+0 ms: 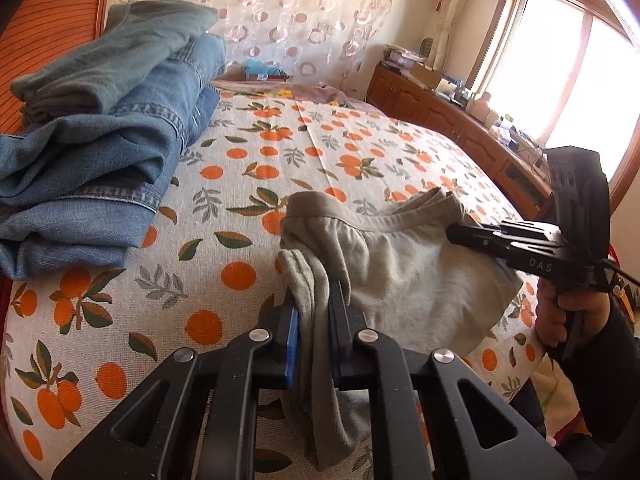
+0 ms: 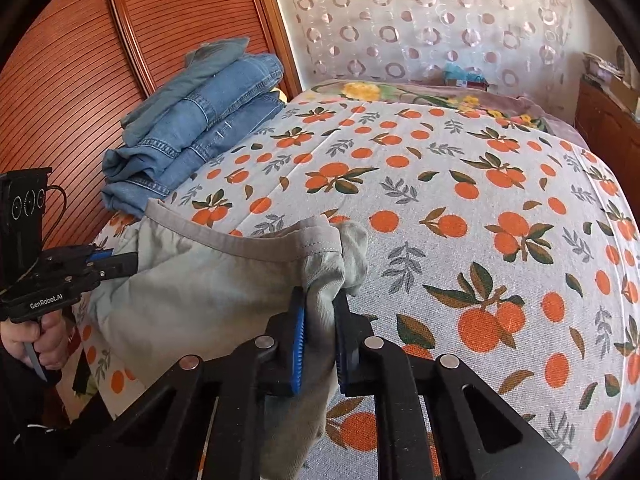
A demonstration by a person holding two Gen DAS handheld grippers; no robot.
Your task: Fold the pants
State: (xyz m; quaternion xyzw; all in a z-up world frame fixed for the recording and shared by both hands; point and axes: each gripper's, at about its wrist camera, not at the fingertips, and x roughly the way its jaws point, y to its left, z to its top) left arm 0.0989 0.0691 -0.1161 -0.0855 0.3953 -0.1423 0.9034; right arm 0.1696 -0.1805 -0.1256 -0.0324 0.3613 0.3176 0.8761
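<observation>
Pale grey-green pants [image 1: 404, 276] hang between my two grippers above the near edge of the bed, waistband up. My left gripper [image 1: 314, 300] is shut on one bunched end of the waistband, the cloth drooping below the jaws. My right gripper [image 2: 322, 304] is shut on the other bunched end of the pants [image 2: 208, 292]. Each gripper also shows in the other view: the right one [image 1: 460, 232] at the right, the left one [image 2: 128, 260] at the left, each with a hand on its handle.
The bed [image 2: 460, 208] has an orange-fruit print cover. A stack of folded jeans [image 1: 100, 152] and greenish pants lies at its far left by the wooden headboard [image 2: 80, 80]. A floral blanket [image 2: 420, 92] lies at the far edge. A wooden cabinet [image 1: 440, 108] stands under the window.
</observation>
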